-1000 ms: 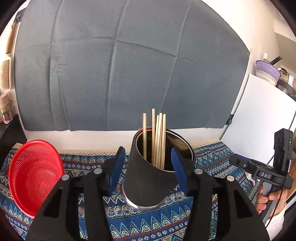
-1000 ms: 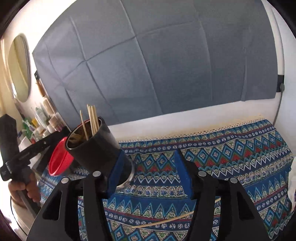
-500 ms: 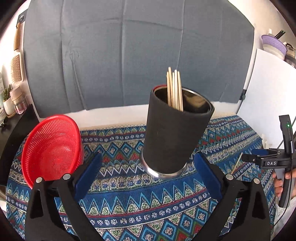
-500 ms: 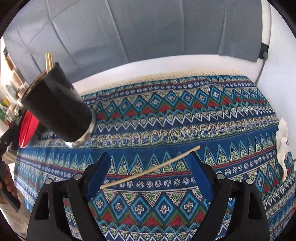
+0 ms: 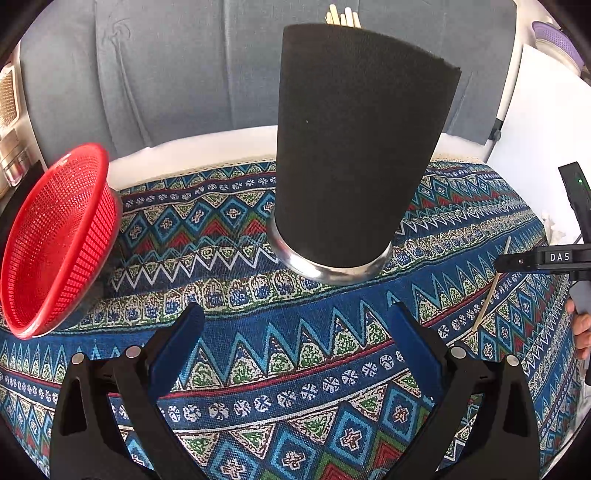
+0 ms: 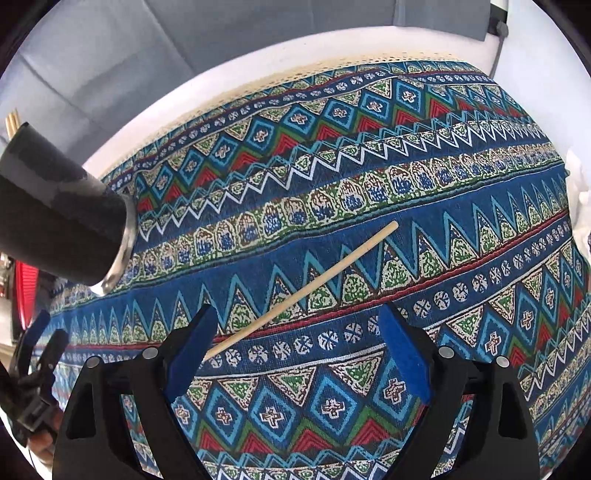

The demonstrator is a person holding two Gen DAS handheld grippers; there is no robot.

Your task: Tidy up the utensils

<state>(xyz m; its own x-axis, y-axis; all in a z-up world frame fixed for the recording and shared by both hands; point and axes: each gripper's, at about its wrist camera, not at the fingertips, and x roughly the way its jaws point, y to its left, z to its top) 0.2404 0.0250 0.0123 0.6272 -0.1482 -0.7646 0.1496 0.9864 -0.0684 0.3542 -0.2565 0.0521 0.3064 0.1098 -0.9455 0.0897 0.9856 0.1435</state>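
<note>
Over at the left edge of the table (image 5: 229, 155) there's a red mesh basket (image 5: 55, 240) tipped on its side, then the black holder (image 5: 354, 147) standing mid-cloth with chopstick tips (image 5: 343, 16) poking out the top. Patterned blue tablecloth (image 6: 369, 155), grey fabric (image 5: 166, 74) on the wall behind. Left claw (image 5: 295, 347) is wide open and empty; a second ago it was clamped round the holder. Right claw (image 6: 295, 347) is opening, nothing pinched, a loose chopstick (image 6: 303, 288) lying between its fingers toward the right edge.
</note>
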